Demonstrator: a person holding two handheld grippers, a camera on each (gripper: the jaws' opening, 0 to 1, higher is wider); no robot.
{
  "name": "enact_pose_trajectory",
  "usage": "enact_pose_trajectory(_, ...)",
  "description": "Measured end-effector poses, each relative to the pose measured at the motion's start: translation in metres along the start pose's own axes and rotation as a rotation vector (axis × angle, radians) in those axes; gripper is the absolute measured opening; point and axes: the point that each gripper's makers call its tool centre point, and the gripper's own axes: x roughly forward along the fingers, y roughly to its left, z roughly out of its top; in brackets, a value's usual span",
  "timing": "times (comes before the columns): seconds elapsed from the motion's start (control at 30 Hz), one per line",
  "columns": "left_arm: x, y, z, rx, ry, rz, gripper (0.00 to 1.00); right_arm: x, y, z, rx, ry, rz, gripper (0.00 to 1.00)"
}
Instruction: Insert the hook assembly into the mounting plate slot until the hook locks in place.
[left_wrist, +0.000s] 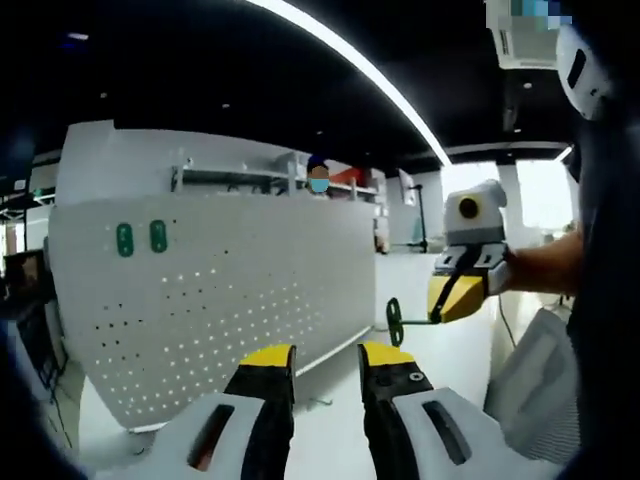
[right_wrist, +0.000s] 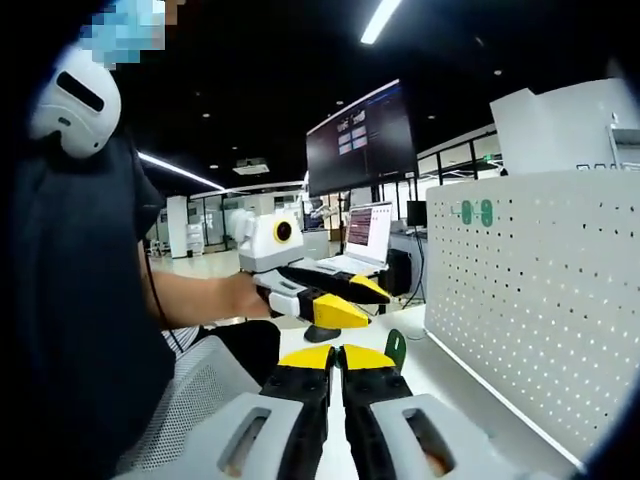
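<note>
Left gripper (left_wrist: 326, 362): jaws apart, holding nothing, facing the white pegboard mounting plate (left_wrist: 220, 300), which carries two green hooks (left_wrist: 141, 238) at upper left. Right gripper (right_wrist: 338, 358): jaws clamped on a green hook assembly (left_wrist: 397, 321), well apart from the plate. No legible writing; the monitor (right_wrist: 362, 138) text is too small to read.

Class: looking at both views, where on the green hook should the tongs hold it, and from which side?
Grip the thin straight stem of the green hook, coming from its tail end as the right tongs do, so the rounded green end points free toward the pegboard.
</note>
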Motion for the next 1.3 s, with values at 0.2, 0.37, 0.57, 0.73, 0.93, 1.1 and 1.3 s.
enact_pose_trajectory(0.2,-0.002,0.02,-0.01,-0.039,0.016,0.148,0.29,0.005,-0.007,0.001,0.002,0.009,0.008,0.01)
enact_pose_trajectory(0.37,0.0,0.027,-0.013,-0.04,0.01,0.241,0.32,0.012,-0.016,0.006,-0.009,0.013,0.013,0.01)
enact_pose_trajectory(0.57,0.007,0.024,-0.015,-0.066,-0.032,0.259,0.35,0.014,-0.034,0.013,-0.022,0.013,0.006,0.01)
enact_pose_trajectory(0.73,0.014,0.016,-0.024,-0.041,-0.016,0.242,0.35,0.018,-0.048,0.022,-0.048,0.014,0.007,0.01)
enact_pose_trajectory(0.93,0.015,0.014,-0.027,-0.013,-0.004,0.229,0.35,0.025,-0.068,0.041,-0.078,-0.007,-0.007,0.01)
enact_pose_trajectory(1.1,0.017,0.01,-0.031,0.005,0.015,0.209,0.35,0.038,-0.086,0.056,-0.105,-0.017,-0.007,0.01)
enact_pose_trajectory(1.3,0.022,0.002,-0.033,0.012,0.028,0.172,0.35,0.054,-0.107,0.068,-0.118,-0.029,-0.009,0.01)
